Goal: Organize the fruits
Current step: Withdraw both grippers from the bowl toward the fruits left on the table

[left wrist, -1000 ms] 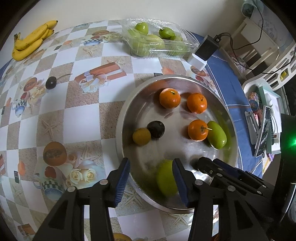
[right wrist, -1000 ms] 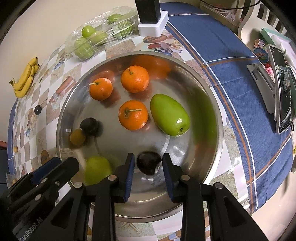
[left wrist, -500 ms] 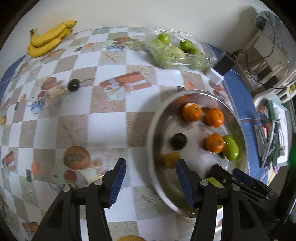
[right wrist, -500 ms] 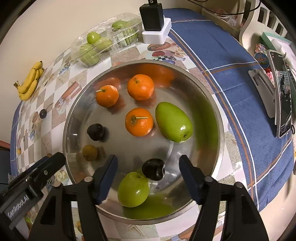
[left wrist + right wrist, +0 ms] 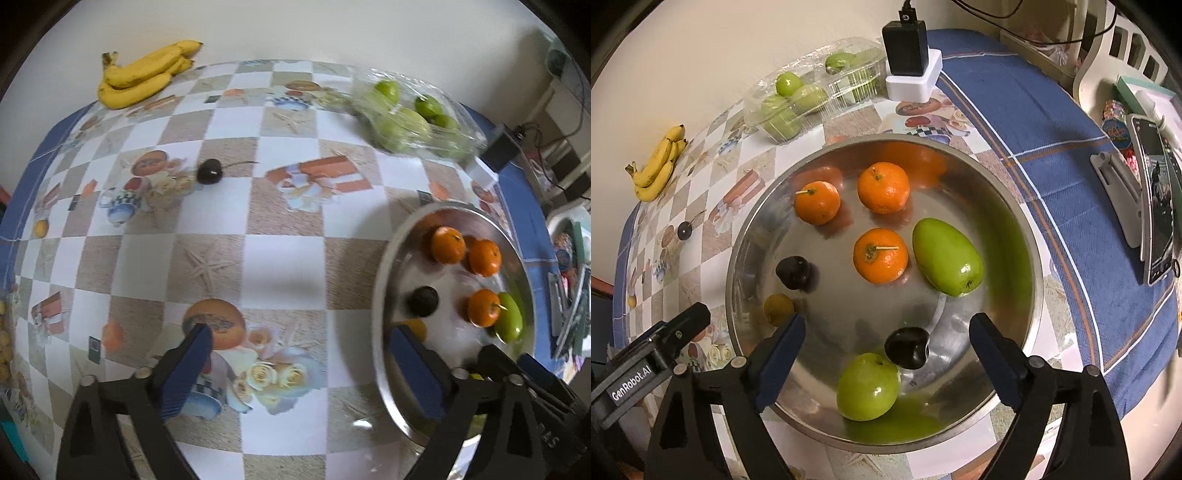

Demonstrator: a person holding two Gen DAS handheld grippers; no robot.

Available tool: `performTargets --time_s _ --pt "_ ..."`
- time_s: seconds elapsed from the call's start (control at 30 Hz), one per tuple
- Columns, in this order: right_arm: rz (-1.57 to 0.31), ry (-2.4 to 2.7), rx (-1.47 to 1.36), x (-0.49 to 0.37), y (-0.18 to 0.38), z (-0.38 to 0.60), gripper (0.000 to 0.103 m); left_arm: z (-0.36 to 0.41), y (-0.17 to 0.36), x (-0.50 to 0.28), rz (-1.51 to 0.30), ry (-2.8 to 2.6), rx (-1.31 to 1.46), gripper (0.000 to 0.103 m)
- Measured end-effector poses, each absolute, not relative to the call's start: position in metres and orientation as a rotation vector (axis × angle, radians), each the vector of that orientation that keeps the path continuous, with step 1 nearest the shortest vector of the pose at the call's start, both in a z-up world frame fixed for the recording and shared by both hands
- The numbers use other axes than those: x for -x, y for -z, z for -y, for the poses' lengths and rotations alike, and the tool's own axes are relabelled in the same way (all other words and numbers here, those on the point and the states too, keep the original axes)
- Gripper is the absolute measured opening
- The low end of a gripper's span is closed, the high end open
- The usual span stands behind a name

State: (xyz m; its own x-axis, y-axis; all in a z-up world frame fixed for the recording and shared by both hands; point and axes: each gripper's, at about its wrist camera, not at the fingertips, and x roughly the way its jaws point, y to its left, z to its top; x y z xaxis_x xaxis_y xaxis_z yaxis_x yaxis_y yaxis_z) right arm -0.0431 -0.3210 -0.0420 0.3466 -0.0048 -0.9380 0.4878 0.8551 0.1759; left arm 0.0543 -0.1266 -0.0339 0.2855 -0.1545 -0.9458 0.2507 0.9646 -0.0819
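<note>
A steel bowl (image 5: pixel 728 273) holds three oranges (image 5: pixel 881 254), a green mango (image 5: pixel 945 256), a green apple (image 5: pixel 868 386), two dark plums (image 5: pixel 907 347) and a small yellow-brown fruit (image 5: pixel 778 308). My right gripper (image 5: pixel 886 328) hovers over the bowl's near side with its jaws opening. The near plum and the apple lie below it, untouched. My left gripper (image 5: pixel 299 354) is over the checkered cloth left of the bowl (image 5: pixel 375 317), jaws opening with nothing between them. A dark cherry (image 5: pixel 208 170) lies on the cloth.
Bananas (image 5: pixel 144 74) lie at the far left by the wall. A clear plastic box of green fruit (image 5: pixel 410 118) and a black charger on a white block (image 5: pixel 910 62) stand behind the bowl. A phone on a stand (image 5: pixel 1152 199) is at the right.
Both grippers opened wide. The right one let go of the dark plum, which now rests by the green apple. The left one released the apple and swung left, off the bowl.
</note>
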Motion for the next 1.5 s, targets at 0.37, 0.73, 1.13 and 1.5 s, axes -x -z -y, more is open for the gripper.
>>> performTargets --time_s 0.37,0.73,1.13,1.5 --pt "-1.152 0.299 -0.409 0.035 0.036 0.309 0.101 0.104 0.032 -0.067 -1.190 0.182 -0.099 0.103" --pt "-1.119 0.237 -0.338 0.020 0.031 0.282 0.101 0.075 0.027 -0.083 -1.143 0.139 -0.040 0.103" --pt "-1.107 0.207 -0.317 -0.002 0.028 0.258 0.101 0.036 0.022 -0.111 -1.090 0.048 -0.022 0.103" --pt "-1.074 0.140 -0.292 -0.036 0.024 0.220 0.101 -0.021 0.025 -0.130 -1.087 -0.046 0.007 0.103"
